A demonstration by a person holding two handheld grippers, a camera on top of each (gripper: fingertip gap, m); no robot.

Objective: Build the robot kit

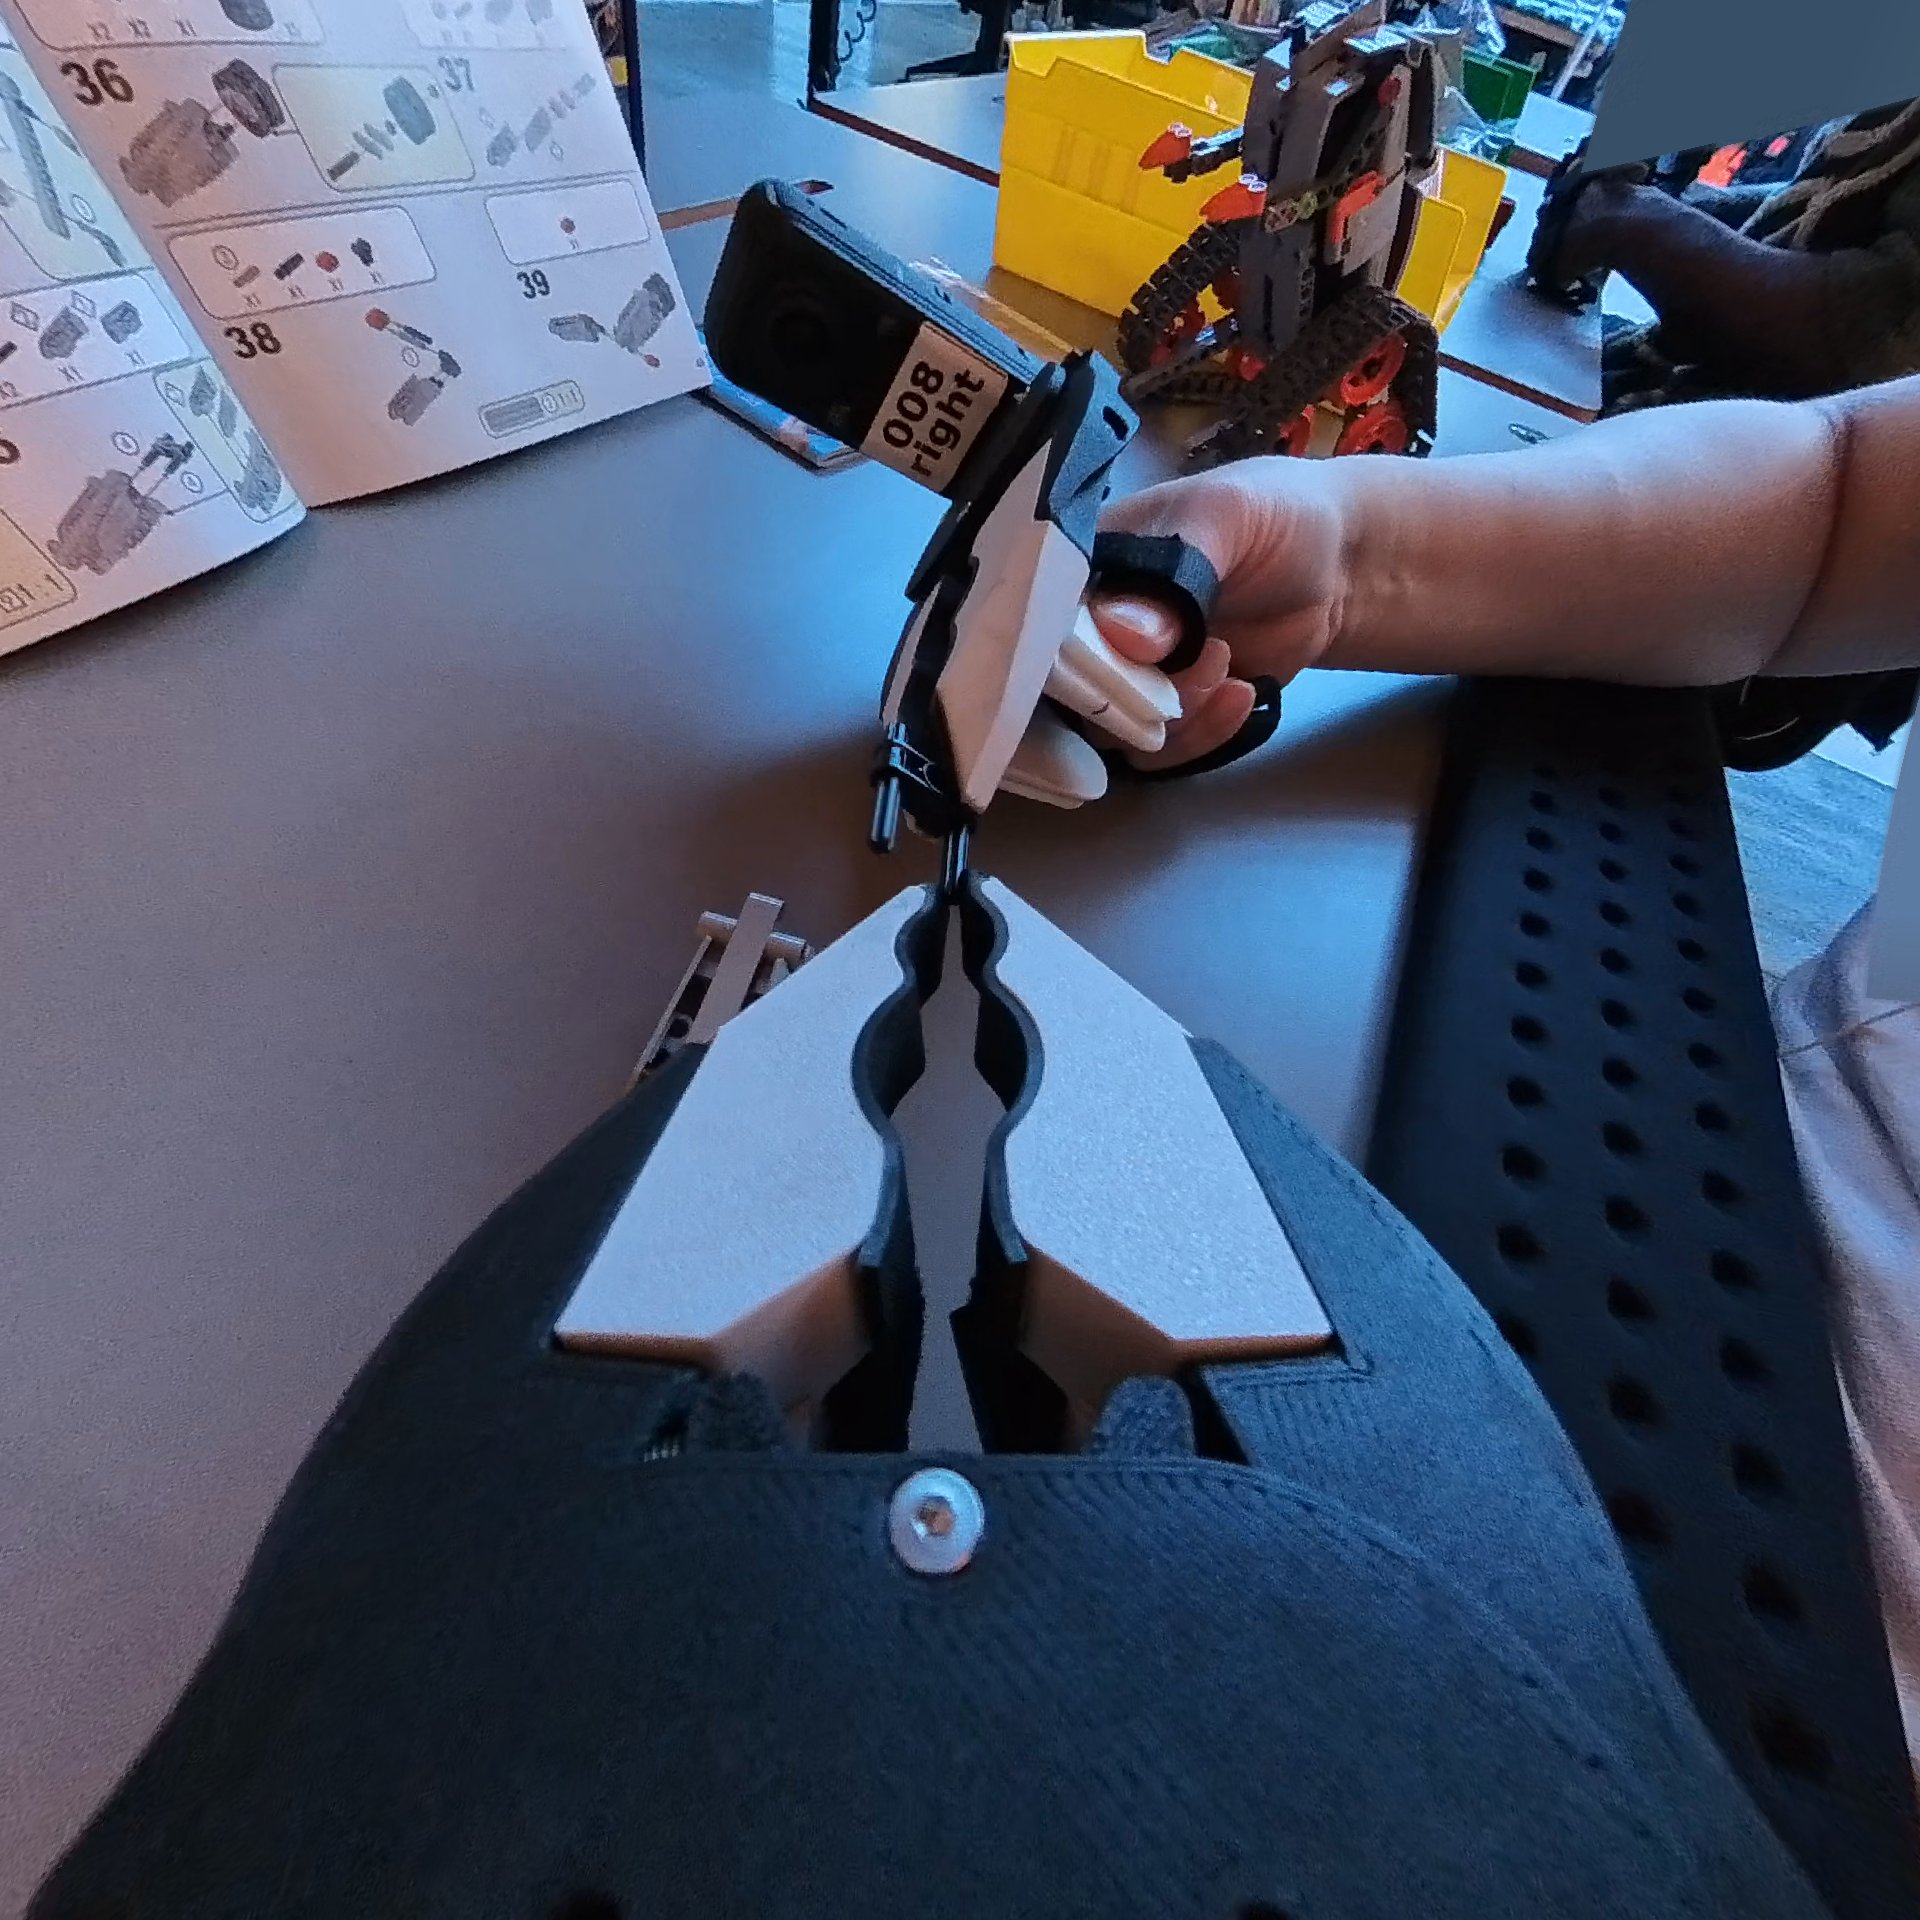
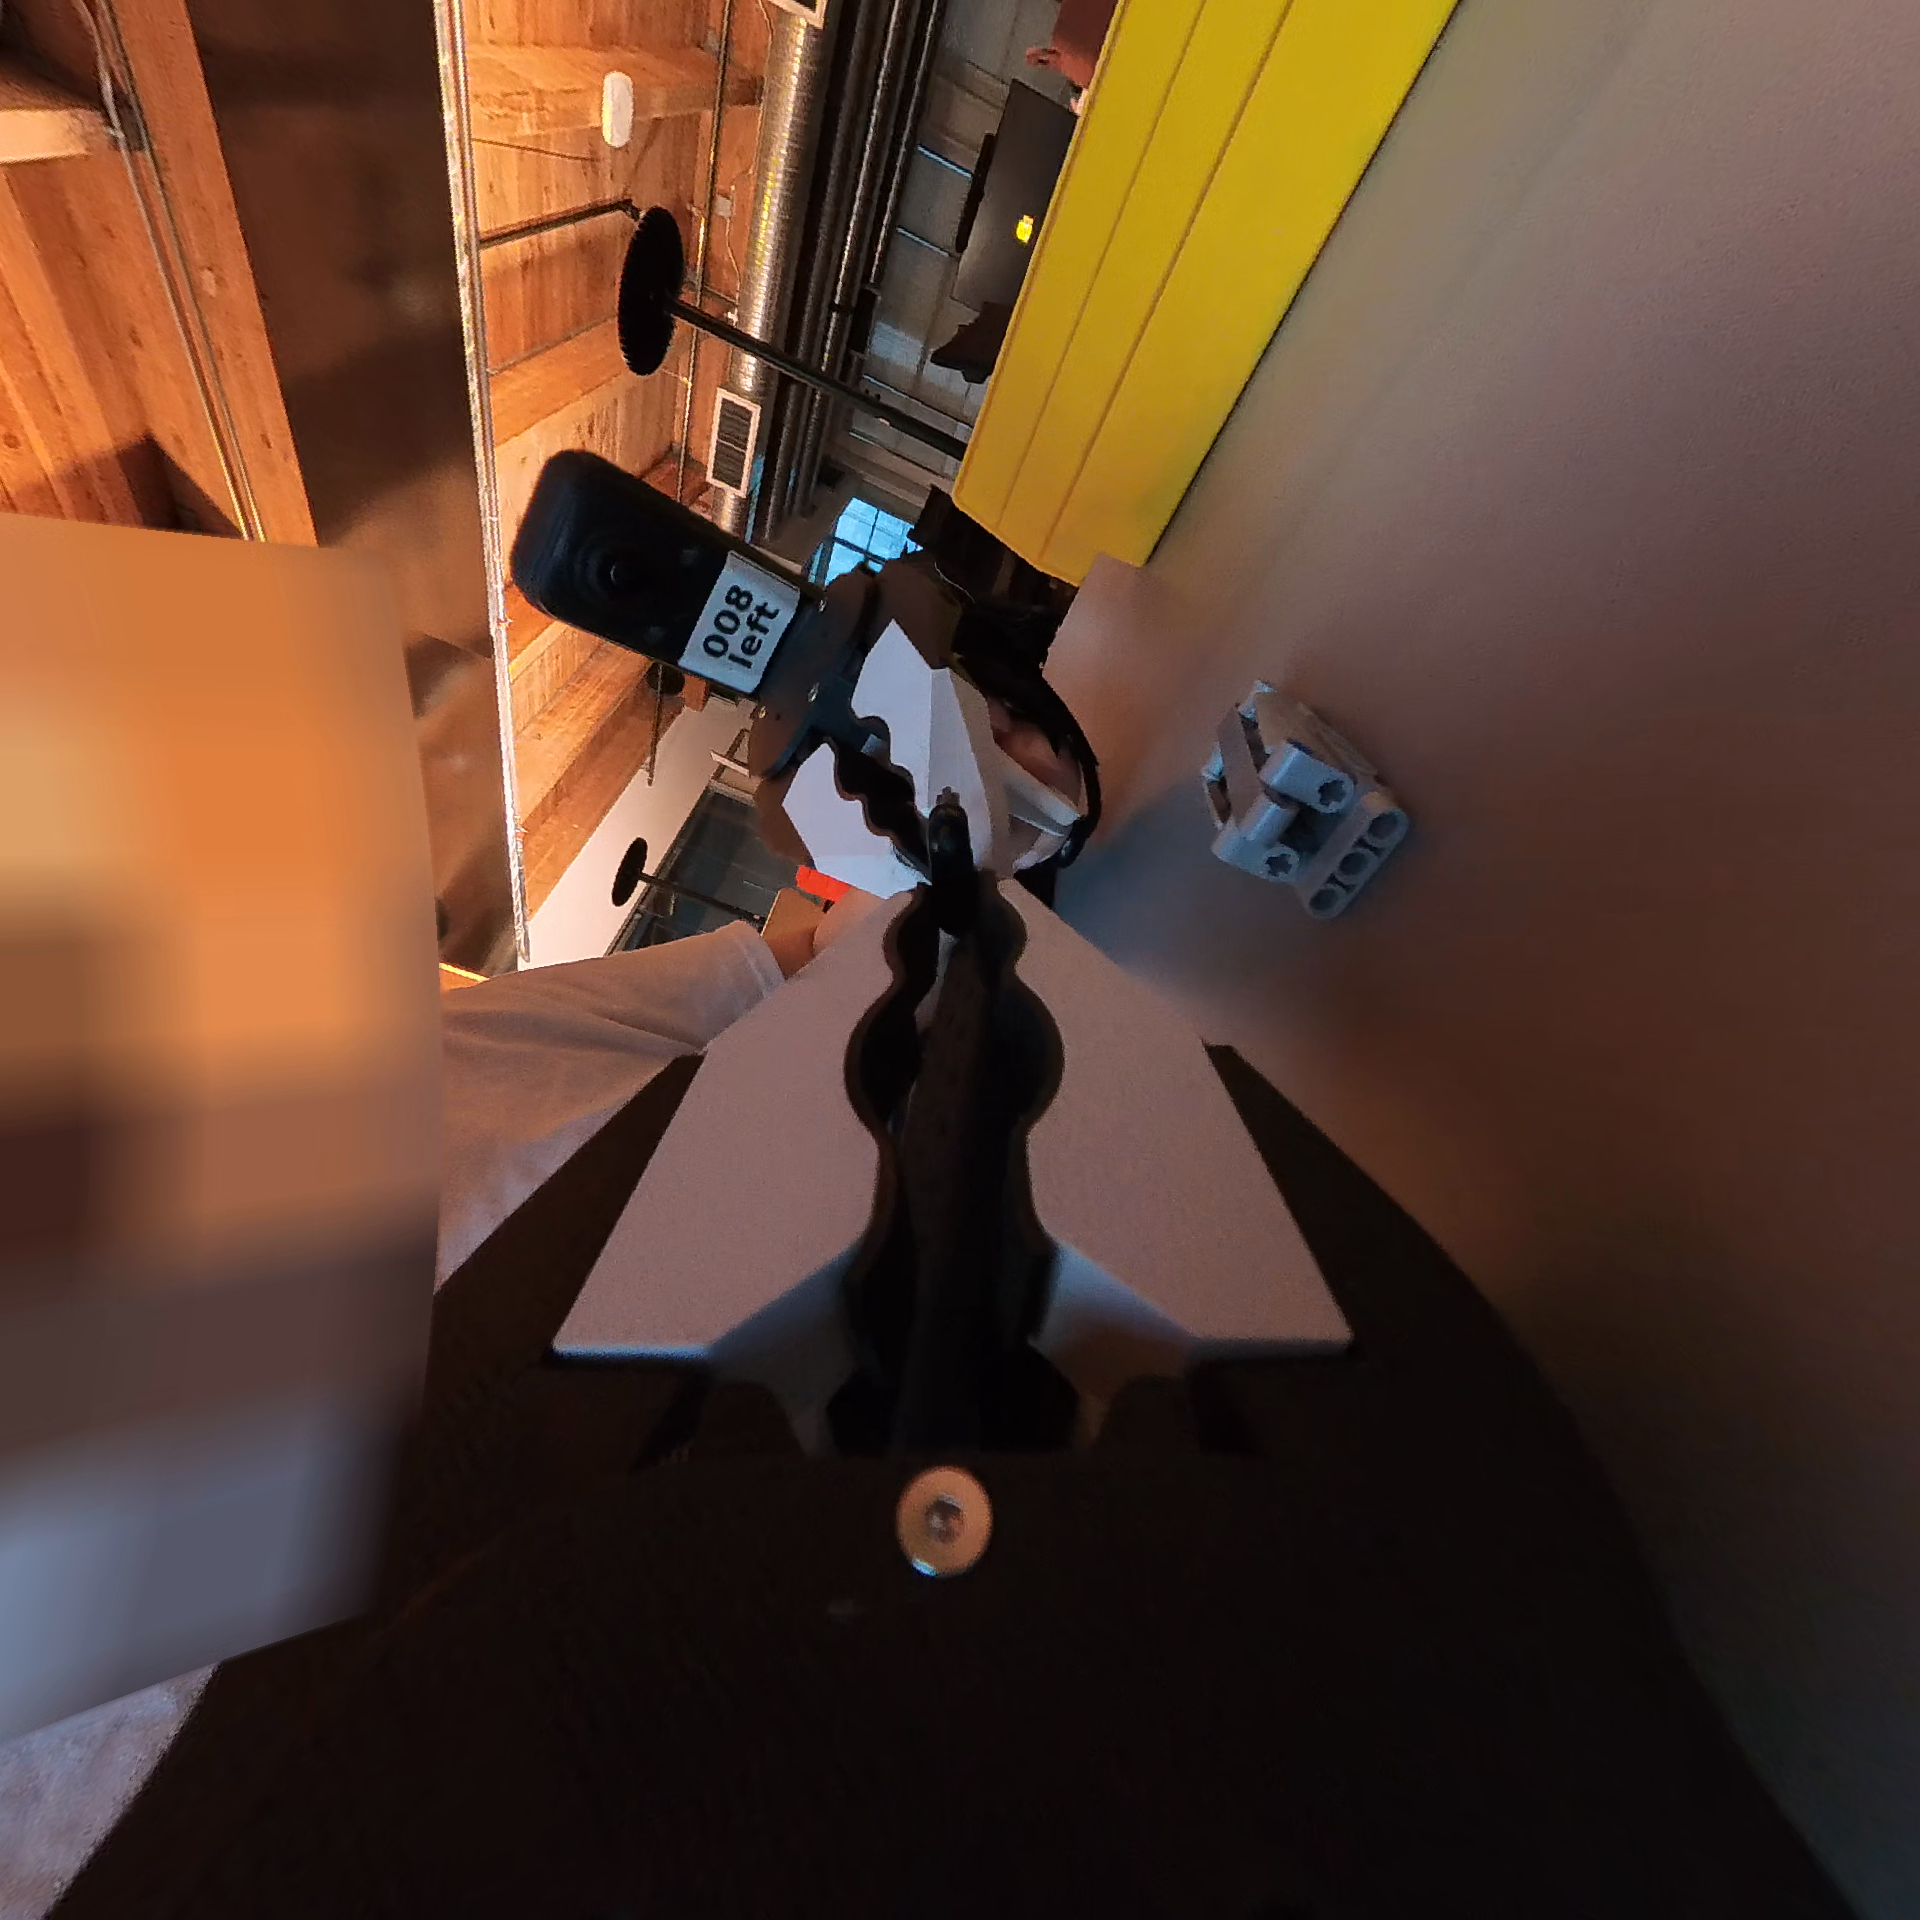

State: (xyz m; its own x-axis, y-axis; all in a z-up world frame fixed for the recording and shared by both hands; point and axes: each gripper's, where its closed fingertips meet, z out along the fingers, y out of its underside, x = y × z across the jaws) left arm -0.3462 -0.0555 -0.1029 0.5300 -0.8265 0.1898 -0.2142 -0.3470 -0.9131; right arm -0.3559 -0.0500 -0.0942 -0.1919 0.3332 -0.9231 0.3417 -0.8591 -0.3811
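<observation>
Left tool (image 1: 951, 899) and right tool (image 2: 951, 899), both clenched on one black pin (image 1: 954, 854), tip to tip.

Grey-brown bench (image 1: 416, 831) under everything, plain and matte. The left gripper (image 1: 948, 899) shows white fingers (image 1: 769, 1122) edged with wavy black pads, set in a ribbed black body. The right gripper (image 1: 920, 821) matches: white, black trim. A thin black pin (image 1: 954, 862) sits between the tips. Light grey brick piece (image 2: 1304, 800) on the bench. Yellow bin (image 1: 1101, 177) behind, and a dark grey model (image 1: 1309, 281) with red-orange accents. White booklet (image 1: 312, 239), grey drawings.
</observation>
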